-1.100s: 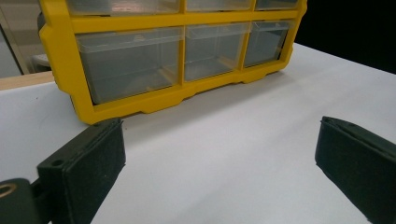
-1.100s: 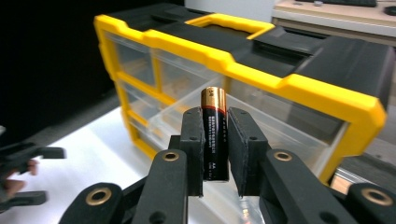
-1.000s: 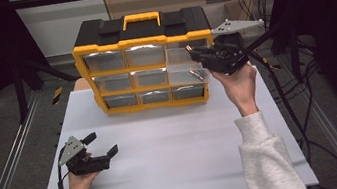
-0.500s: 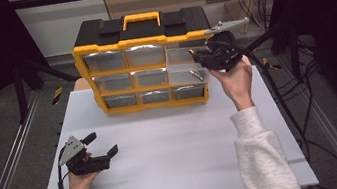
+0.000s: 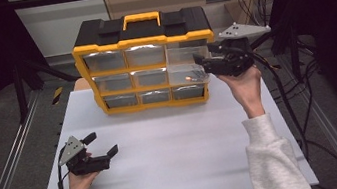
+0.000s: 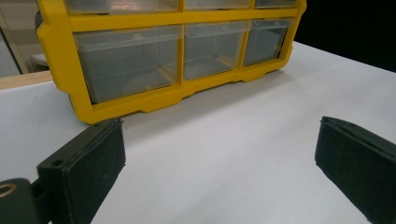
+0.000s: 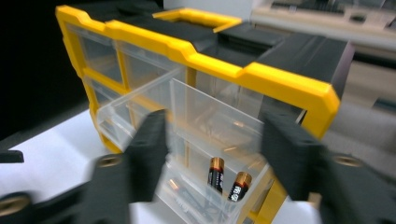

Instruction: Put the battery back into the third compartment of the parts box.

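With both grippers' jaws open, the right gripper [image 7: 212,154] straddles a pulled-out drawer [image 7: 196,121]; a knock could spill the two batteries [image 7: 226,179] lying below and between its jaws

white table [image 5: 173,139], grey floor [image 5: 2,114], dark surroundings

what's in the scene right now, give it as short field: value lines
organizer: yellow and black drawer organizer at the table's far edge
open drawer: right-column clear drawer pulled out
contents: two batteries in the drawer below it
right tongs: raised at the open drawer, jaws apart
left tongs: low over the table's near left, open, holding nothing
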Available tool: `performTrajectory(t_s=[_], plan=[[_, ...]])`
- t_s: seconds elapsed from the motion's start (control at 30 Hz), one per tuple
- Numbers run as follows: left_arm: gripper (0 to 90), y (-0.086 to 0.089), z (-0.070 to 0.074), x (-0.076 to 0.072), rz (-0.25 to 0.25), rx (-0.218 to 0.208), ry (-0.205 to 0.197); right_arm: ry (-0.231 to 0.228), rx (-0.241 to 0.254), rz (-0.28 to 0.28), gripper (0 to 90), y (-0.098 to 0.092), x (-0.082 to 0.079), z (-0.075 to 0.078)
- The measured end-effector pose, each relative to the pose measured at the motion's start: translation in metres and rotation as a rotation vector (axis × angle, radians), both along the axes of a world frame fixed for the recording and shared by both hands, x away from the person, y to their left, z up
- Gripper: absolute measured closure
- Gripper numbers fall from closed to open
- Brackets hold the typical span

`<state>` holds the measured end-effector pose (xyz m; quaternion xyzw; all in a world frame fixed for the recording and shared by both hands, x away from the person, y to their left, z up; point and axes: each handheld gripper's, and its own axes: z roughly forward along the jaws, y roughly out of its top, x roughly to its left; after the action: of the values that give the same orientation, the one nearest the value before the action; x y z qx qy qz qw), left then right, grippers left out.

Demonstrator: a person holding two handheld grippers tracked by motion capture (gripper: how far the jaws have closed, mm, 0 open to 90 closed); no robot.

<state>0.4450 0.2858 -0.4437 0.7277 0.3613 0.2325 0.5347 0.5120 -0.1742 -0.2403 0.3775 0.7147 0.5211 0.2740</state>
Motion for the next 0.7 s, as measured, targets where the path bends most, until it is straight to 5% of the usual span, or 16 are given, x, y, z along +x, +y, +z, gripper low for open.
performTrajectory(t_s=[0.13, 0.3, 0.7], plan=[[1.3, 0.000, 0.000, 0.000, 0.000, 0.001, 0.001, -0.046, 0.047, 0.004, 19.8, -0.005, -0.016, -0.008], [1.3, 0.000, 0.000, 0.000, 0.001, -0.001, 0.002, -0.048, 0.071, -0.001, 7.0, -0.008, -0.033, -0.031], [1.2, 0.000, 0.000, 0.000, -0.003, 0.002, 0.003, 0.023, 0.082, 0.030, 2.0, -0.016, -0.057, -0.118]])
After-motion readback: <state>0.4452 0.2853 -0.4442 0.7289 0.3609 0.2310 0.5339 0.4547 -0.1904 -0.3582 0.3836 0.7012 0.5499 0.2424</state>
